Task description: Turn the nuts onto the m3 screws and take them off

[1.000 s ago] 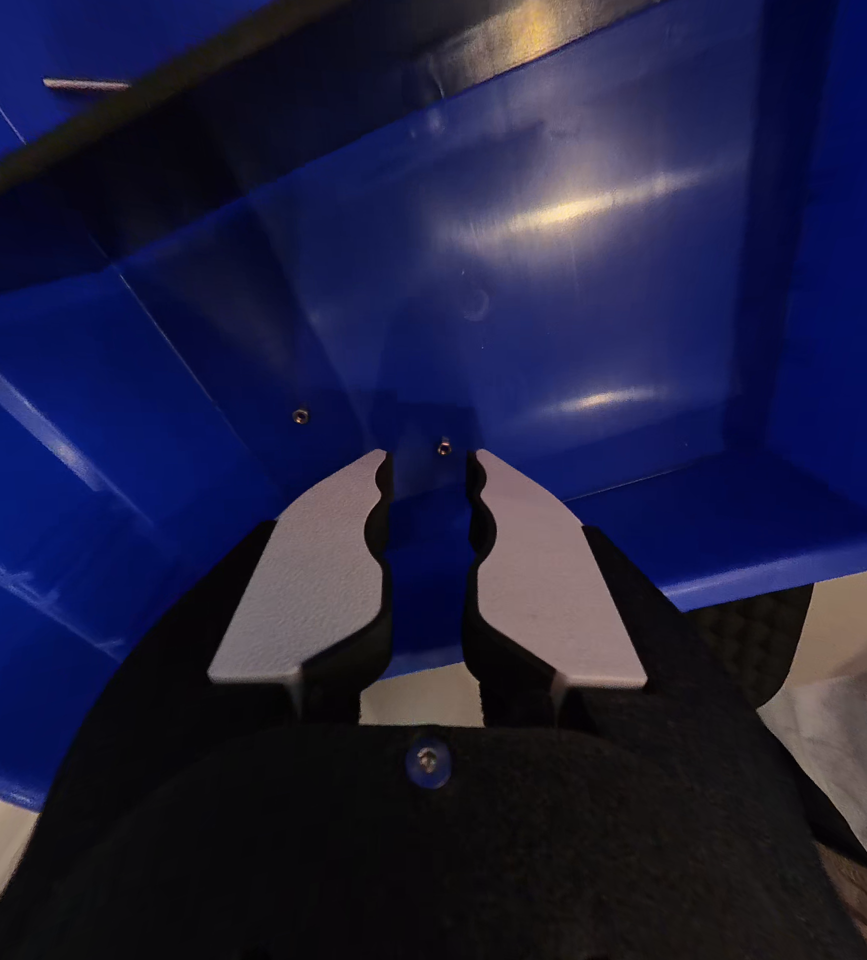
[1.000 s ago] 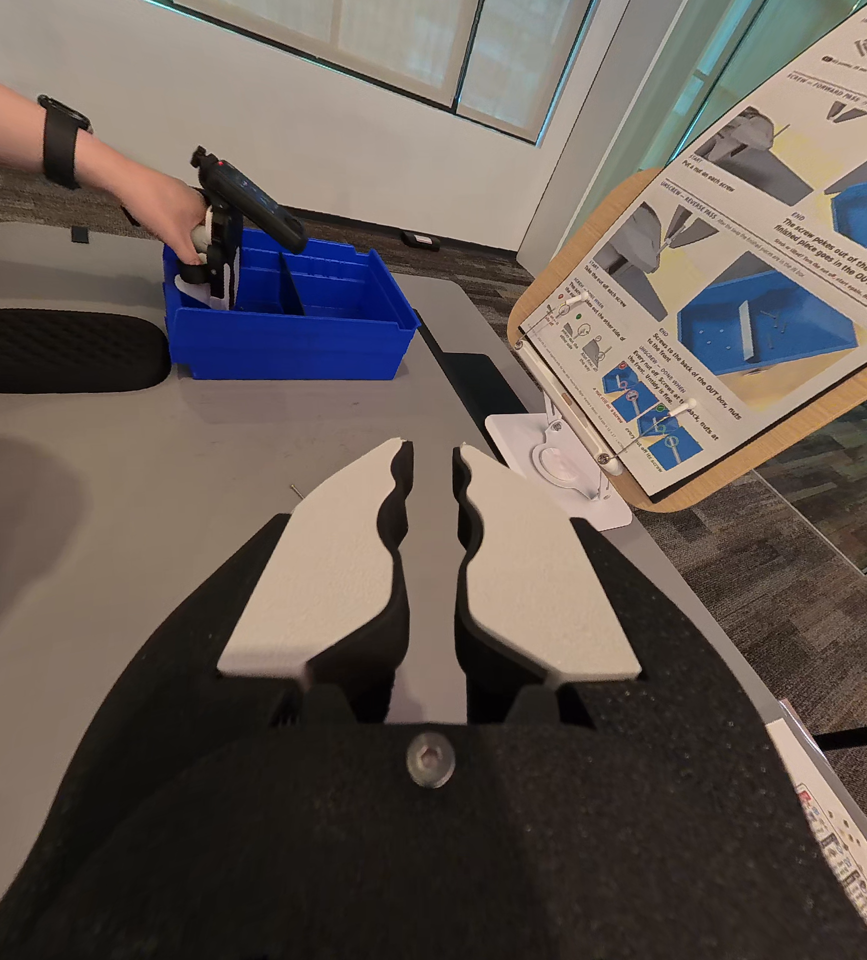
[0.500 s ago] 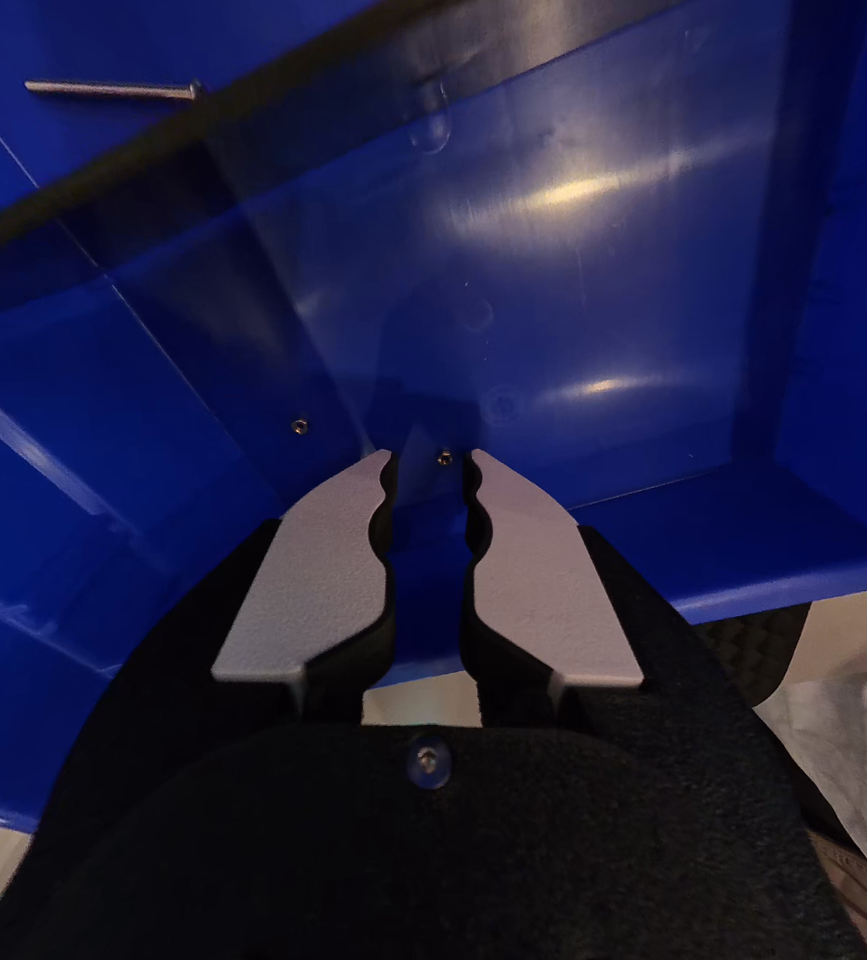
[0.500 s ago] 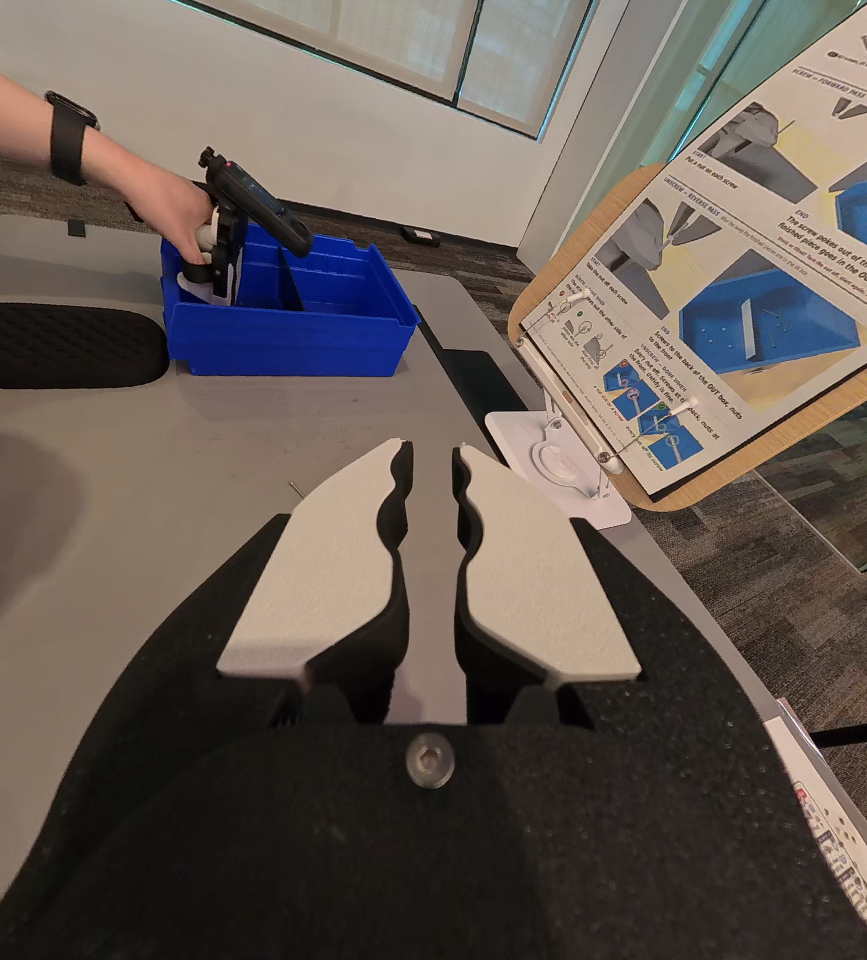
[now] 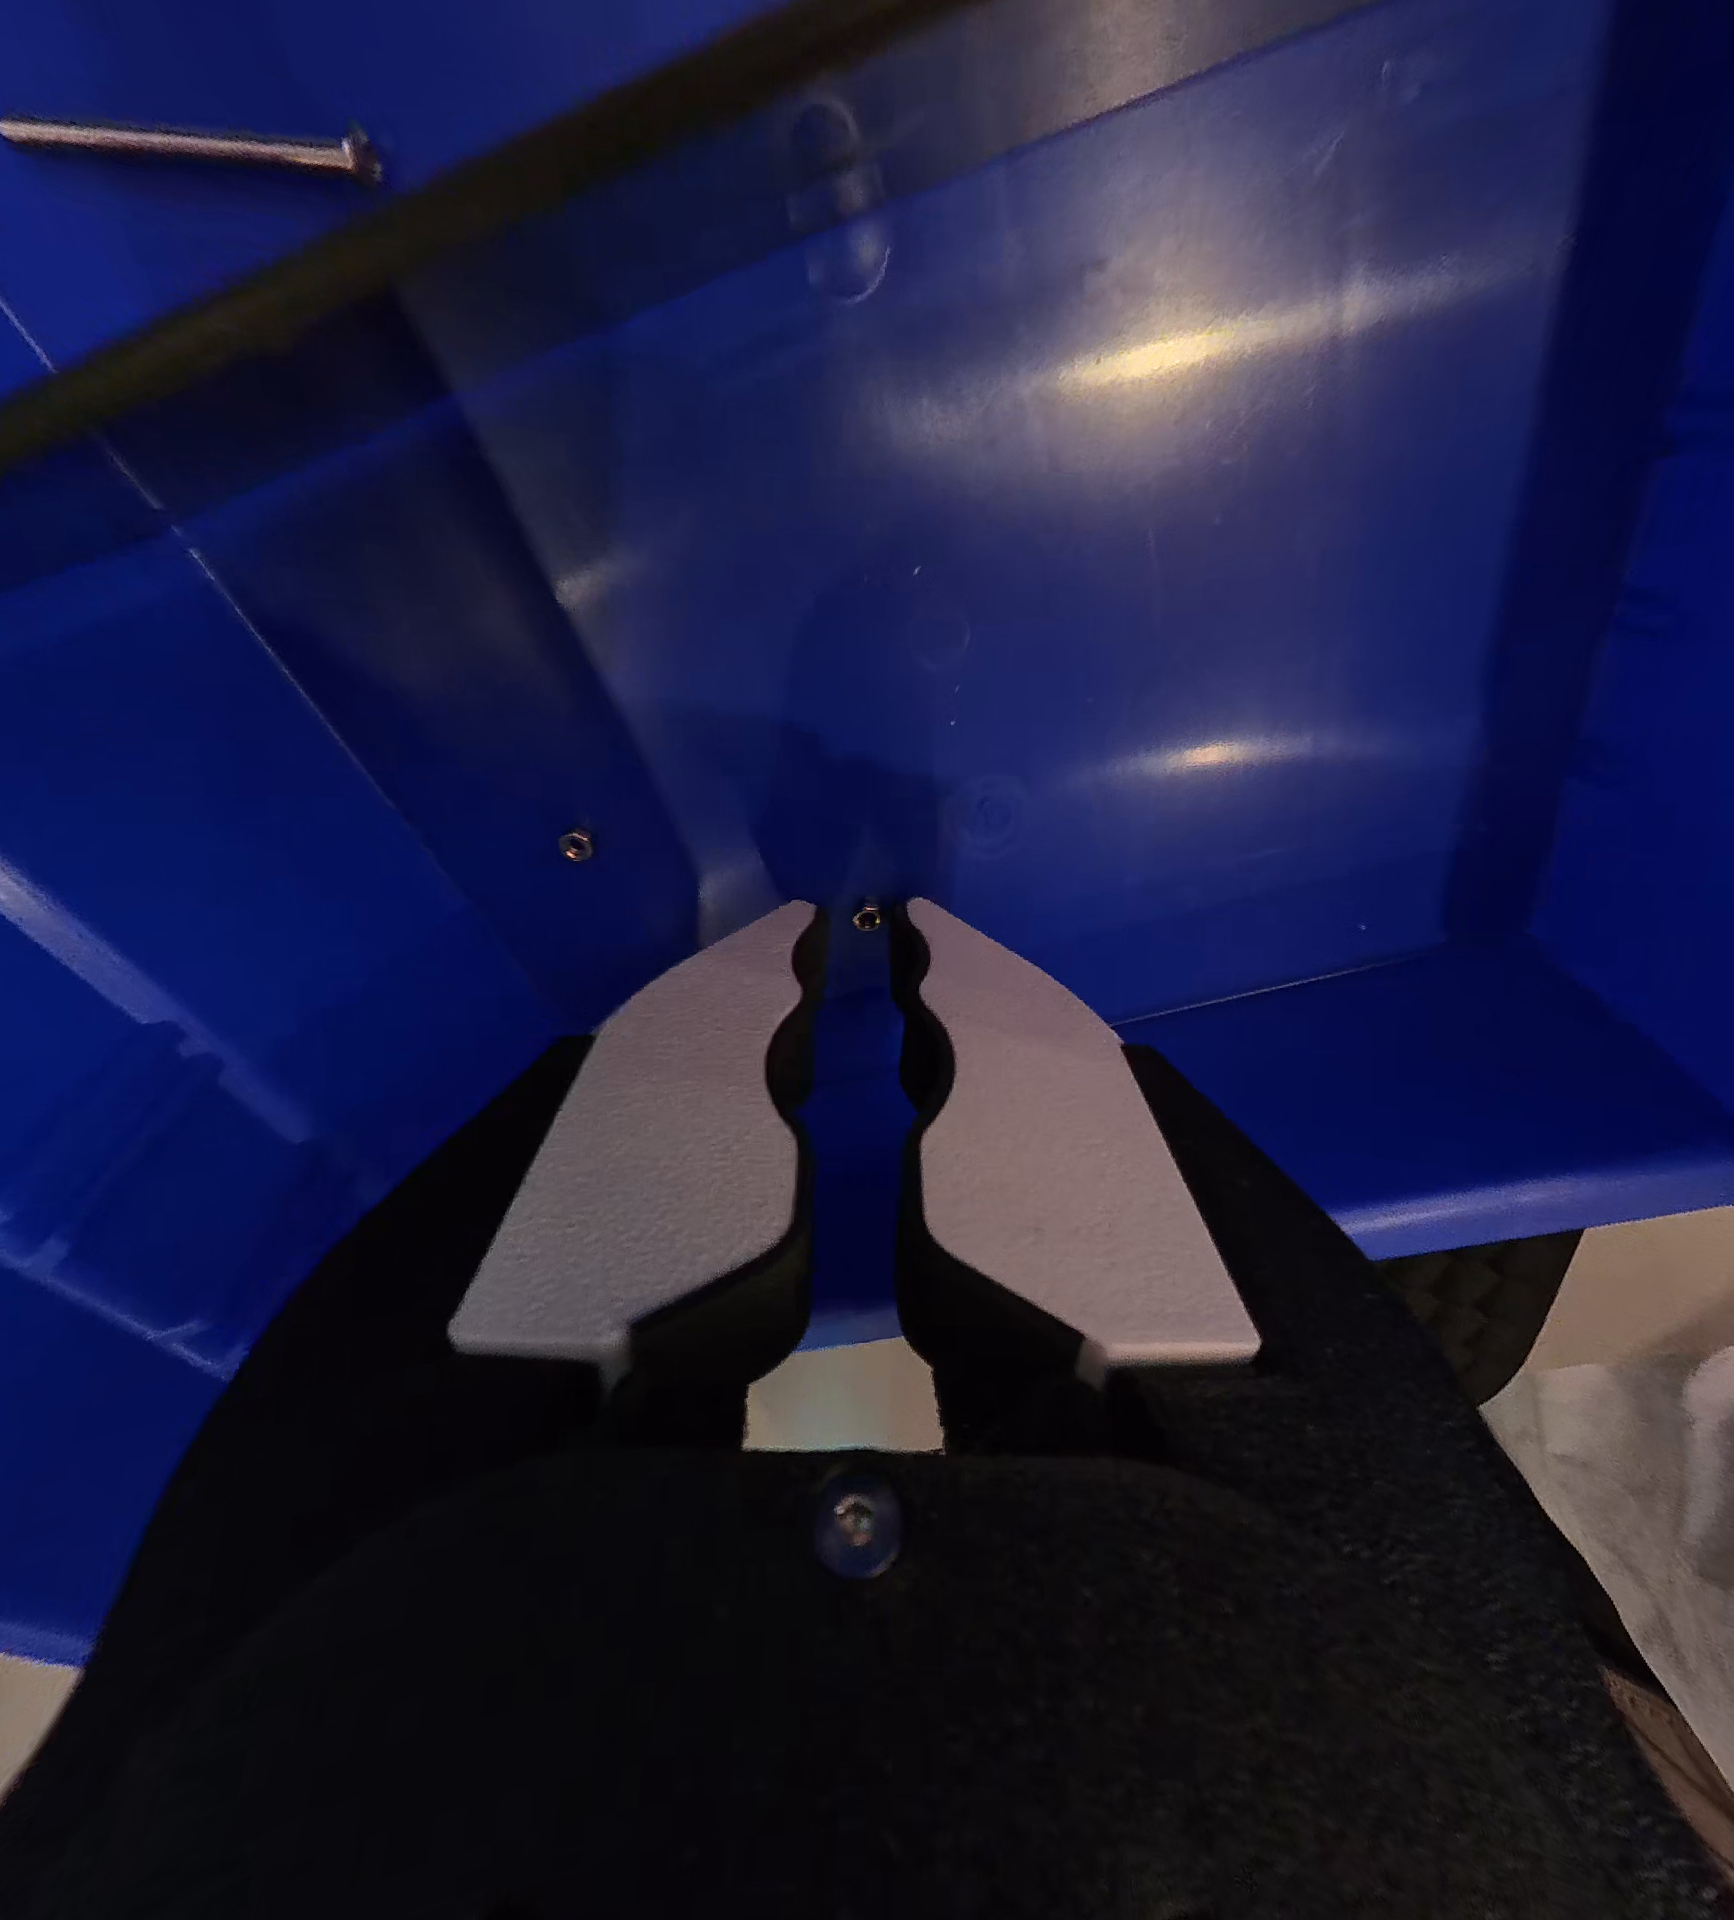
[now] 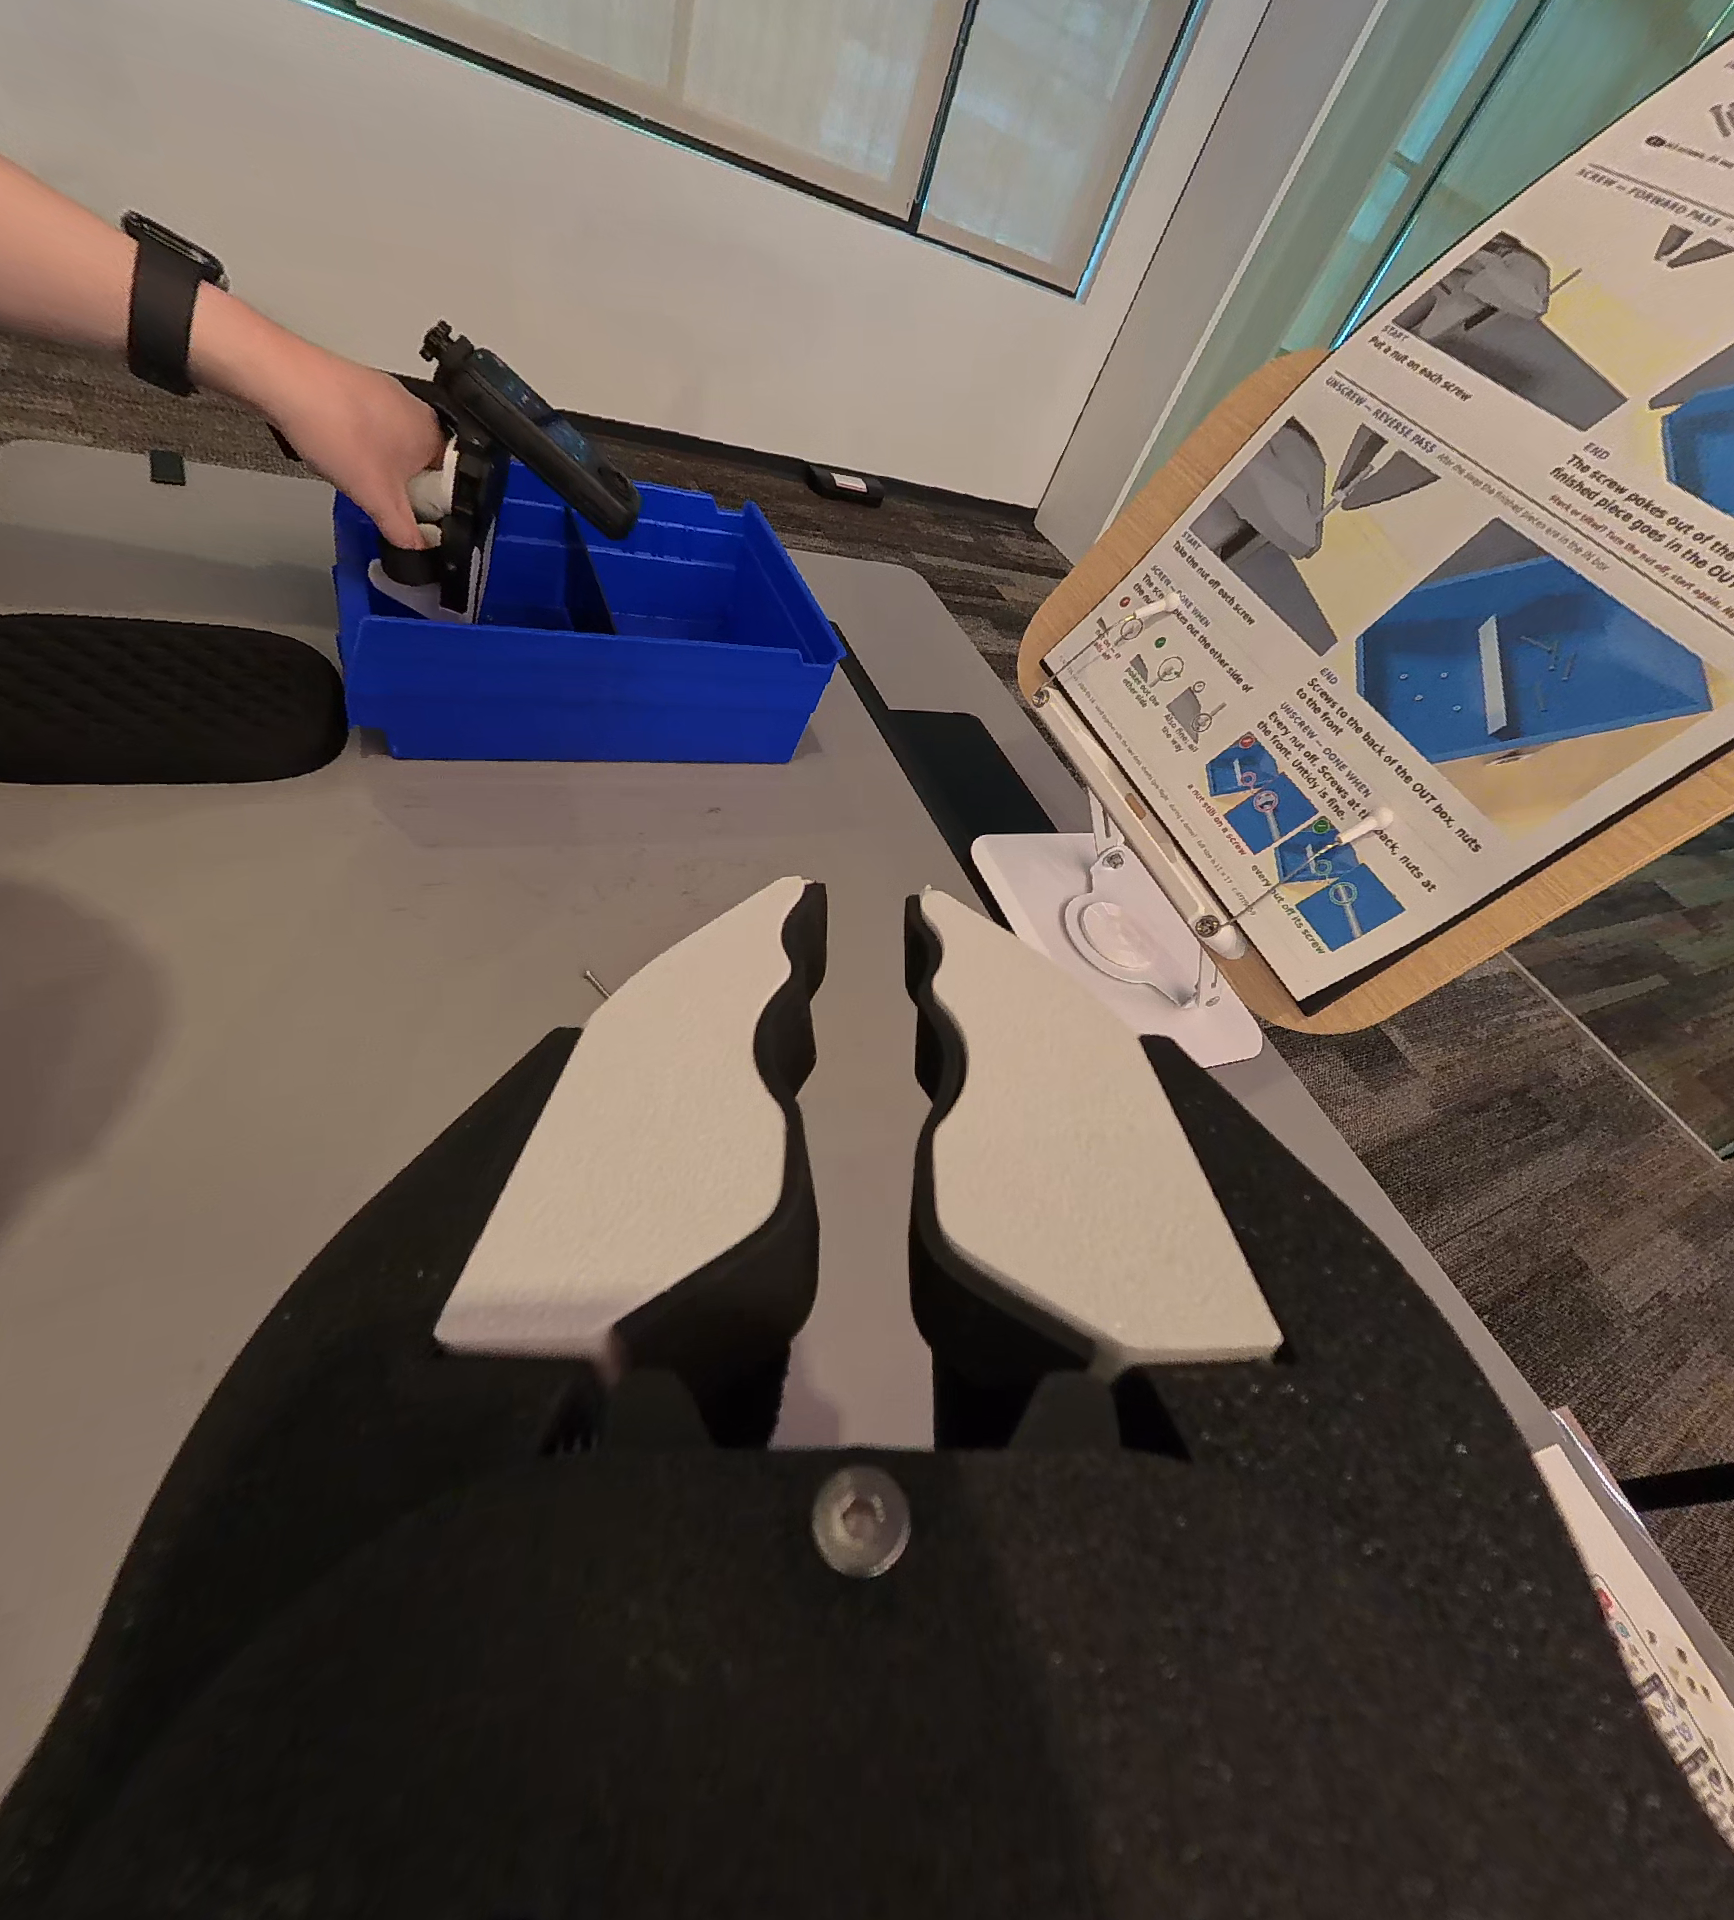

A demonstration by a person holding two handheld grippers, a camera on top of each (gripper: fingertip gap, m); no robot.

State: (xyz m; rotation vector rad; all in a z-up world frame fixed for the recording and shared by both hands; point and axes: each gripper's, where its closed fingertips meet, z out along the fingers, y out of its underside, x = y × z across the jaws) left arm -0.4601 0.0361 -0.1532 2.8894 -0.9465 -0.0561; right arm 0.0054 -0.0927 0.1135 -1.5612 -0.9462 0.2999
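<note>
Down inside the glossy blue plastic bin point(image 5: 1206, 520) we go, and the left gripper point(image 5: 865, 912) has its two white fingers a narrow gap apart, tips almost on the bin floor with a tiny silver hex nut point(image 5: 867, 918) sitting right between them; whether the fingers actually touch it, I cannot tell, but they are not clamped shut. A second small silver nut point(image 5: 577, 844) lies on the blue floor off to the left, well apart from the tips. Beyond the dark divider wall point(image 5: 323, 301), in the neighbouring compartment, a long thin steel screw point(image 5: 188, 148) lies flat on its side. Over on the right wrist view, the right gripper point(image 6: 865, 902) hangs above the grey tabletop point(image 6: 323, 935) with its white fingers parted and nothing between them. Far across that tabletop sits the blue bin point(image 6: 582, 665), a person's hand point(image 6: 364, 447) with a black wristband point(image 6: 162, 301) tipping the left gripper point(image 6: 447, 561) down into its left end. A black padded rest point(image 6: 115, 696) lies just beside the bin's left side, and a printed instruction sheet on a wooden board point(image 6: 1465, 644) stands tilted on a white stand point(image 6: 1112, 925) at the right edge of the tabletop.
</note>
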